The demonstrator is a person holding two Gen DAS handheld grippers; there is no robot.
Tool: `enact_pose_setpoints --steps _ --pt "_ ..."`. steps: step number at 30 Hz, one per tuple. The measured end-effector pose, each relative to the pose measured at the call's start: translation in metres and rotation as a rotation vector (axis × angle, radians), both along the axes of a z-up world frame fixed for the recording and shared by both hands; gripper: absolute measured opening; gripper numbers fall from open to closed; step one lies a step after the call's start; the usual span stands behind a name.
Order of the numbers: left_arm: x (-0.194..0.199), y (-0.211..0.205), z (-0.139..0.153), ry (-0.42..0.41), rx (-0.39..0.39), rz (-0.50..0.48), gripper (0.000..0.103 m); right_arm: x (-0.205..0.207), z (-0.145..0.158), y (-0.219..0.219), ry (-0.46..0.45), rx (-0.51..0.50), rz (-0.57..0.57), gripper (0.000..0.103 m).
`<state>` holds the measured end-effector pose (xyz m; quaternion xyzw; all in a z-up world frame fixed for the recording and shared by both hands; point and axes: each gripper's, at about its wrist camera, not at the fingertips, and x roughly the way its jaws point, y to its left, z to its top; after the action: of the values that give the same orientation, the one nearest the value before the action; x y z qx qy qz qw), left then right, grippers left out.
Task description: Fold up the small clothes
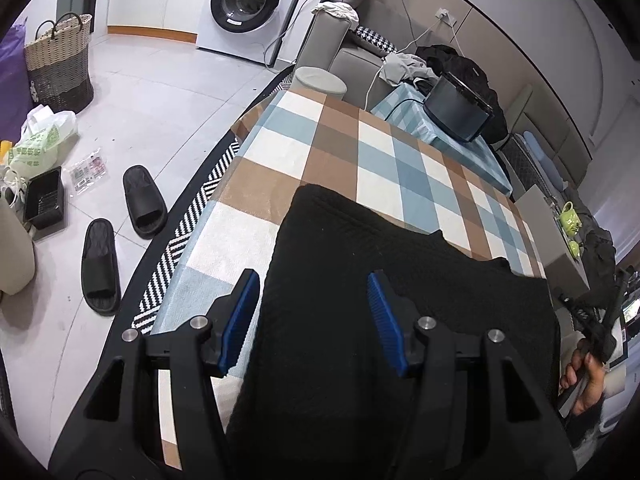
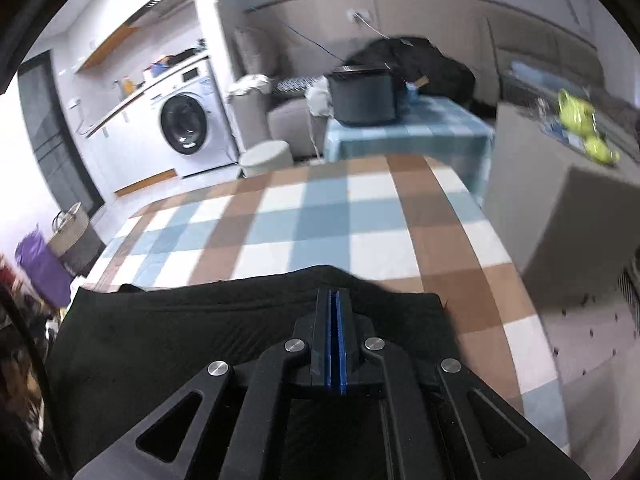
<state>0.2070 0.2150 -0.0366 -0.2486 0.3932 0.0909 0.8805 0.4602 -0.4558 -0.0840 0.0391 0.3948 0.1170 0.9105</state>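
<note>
Lying flat across the near part of the checked tablecloth (image 1: 360, 152), a black knitted garment (image 1: 340, 280) covers the table's front edge, its far corners turned so that one peak points away from the person

Over it, the left gripper (image 1: 314, 284) points down at a slant with its blue pads (image 1: 244, 312) spread apart; the left pad sits over bare cloth just beside the garment's left edge, the right pad over the black knit itself, and neither presses on anything that I can see

At the far right of that view a hand (image 1: 584, 380) grips the handle of the other tool

From the right wrist view, the right gripper (image 2: 334, 300) has its jaws pressed tight together, the two blue strips meeting with only a thin line between them. Its tips reach the raised far edge of the garment (image 2: 180, 320), where the fabric humps up, but whether a fold of knit is caught between them I cannot tell

Beyond the table stand a washing machine (image 2: 188, 124), a small round stool (image 2: 266, 156) and a dark cylindrical appliance (image 2: 366, 94) on a pale blue cloth. Two black slippers (image 1: 120, 232) and a woven basket (image 1: 60, 64) sit on the tiled floor to the left
</note>
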Motion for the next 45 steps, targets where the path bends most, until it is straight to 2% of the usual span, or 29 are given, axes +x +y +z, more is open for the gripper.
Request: enact_pose_setpoints --steps 2,4,7,10,12,17,19,20,22,24,25,28,30,32,34,38,42,45 --pt "-0.002 -0.002 -0.001 0.009 0.002 -0.001 0.053 0.006 -0.011 0.002 0.048 -0.047 -0.012 0.008" --pt "-0.006 -0.003 -0.001 0.019 0.011 -0.003 0.053 0.002 -0.014 -0.004 0.085 -0.02 -0.007 0.021" --pt "-0.014 -0.006 -0.002 0.029 0.039 -0.007 0.053 -0.018 -0.009 -0.023 0.07 0.013 -0.013 0.04" --pt "-0.026 -0.01 -0.006 0.054 0.045 -0.02 0.054 -0.037 -0.01 -0.049 0.087 0.031 -0.067 0.046" --pt "-0.033 -0.012 -0.009 0.07 0.045 -0.028 0.054 -0.044 -0.015 -0.069 0.112 0.084 -0.09 0.046" --pt "-0.052 -0.017 -0.015 0.091 0.049 -0.025 0.054 -0.037 -0.027 -0.079 0.153 0.124 -0.091 0.046" --pt "-0.06 -0.016 -0.015 0.089 0.044 -0.015 0.054 -0.03 -0.028 -0.072 0.136 0.105 -0.07 0.046" --pt "-0.066 -0.016 -0.016 0.091 0.045 -0.005 0.054 -0.027 -0.028 -0.069 0.123 0.094 -0.068 0.042" --pt "-0.076 -0.014 -0.015 0.092 0.044 0.018 0.054 -0.026 -0.026 -0.069 0.099 0.1 -0.083 0.01" --pt "-0.089 -0.012 -0.014 0.091 0.045 0.037 0.054 -0.035 -0.017 -0.079 0.02 0.198 -0.049 0.008" --pt "-0.094 -0.011 -0.013 0.089 0.046 0.047 0.054 -0.039 -0.014 -0.085 0.006 0.214 -0.06 0.007" --pt "-0.111 -0.008 -0.015 0.088 0.029 0.066 0.054 -0.035 -0.023 -0.1 0.077 0.204 -0.142 0.006" --pt "-0.121 -0.008 -0.019 0.095 0.012 0.064 0.054 -0.034 -0.027 -0.098 0.114 0.154 -0.159 0.007" --pt "-0.131 -0.012 -0.021 0.1 -0.001 0.052 0.054 -0.042 -0.023 -0.096 0.123 0.148 -0.17 0.019" --pt "-0.14 -0.017 -0.022 0.096 -0.005 0.042 0.054 -0.056 -0.017 -0.097 0.113 0.207 -0.148 0.042" --pt "-0.158 -0.033 -0.025 0.1 -0.011 -0.003 0.054 -0.101 -0.005 -0.093 0.08 0.275 -0.099 0.05" --pt "-0.176 -0.048 -0.03 0.124 -0.031 -0.043 0.054 -0.158 0.003 -0.082 0.061 0.313 -0.034 0.055" --pt "-0.194 -0.057 -0.028 0.113 -0.038 -0.057 0.054 -0.195 0.003 -0.081 0.058 0.349 -0.023 0.057"
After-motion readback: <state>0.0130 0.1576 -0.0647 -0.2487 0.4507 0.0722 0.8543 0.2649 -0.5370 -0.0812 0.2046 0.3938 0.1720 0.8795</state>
